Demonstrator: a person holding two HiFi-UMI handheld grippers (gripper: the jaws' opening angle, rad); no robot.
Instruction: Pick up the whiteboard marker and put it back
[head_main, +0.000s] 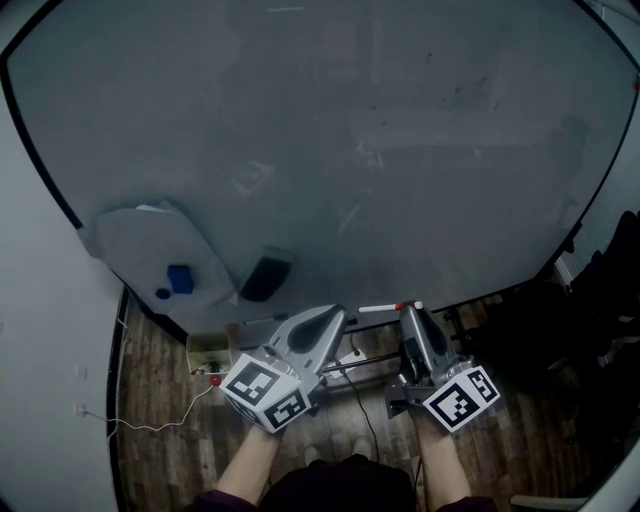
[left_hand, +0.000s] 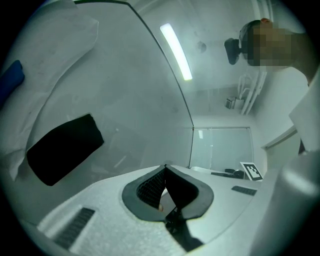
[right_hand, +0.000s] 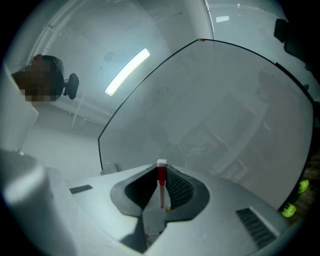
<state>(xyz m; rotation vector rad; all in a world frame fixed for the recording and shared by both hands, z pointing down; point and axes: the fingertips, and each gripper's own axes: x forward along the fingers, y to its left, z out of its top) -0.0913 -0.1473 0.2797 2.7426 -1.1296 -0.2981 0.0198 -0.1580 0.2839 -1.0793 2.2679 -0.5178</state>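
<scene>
We grip whiteboard marker (right_hand: 161, 186) in right gripper (head_main: 410, 310), clamped near its red-banded end. Light, stiff, slick barrel: mid-body hold probably steadier. Left gripper (left_hand: 165, 169) clenched, empty.

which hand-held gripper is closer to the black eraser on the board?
Left. The left hand-held gripper sits just below and right of the eraser; the right hand-held gripper, shut on the marker, is farther right.
</scene>
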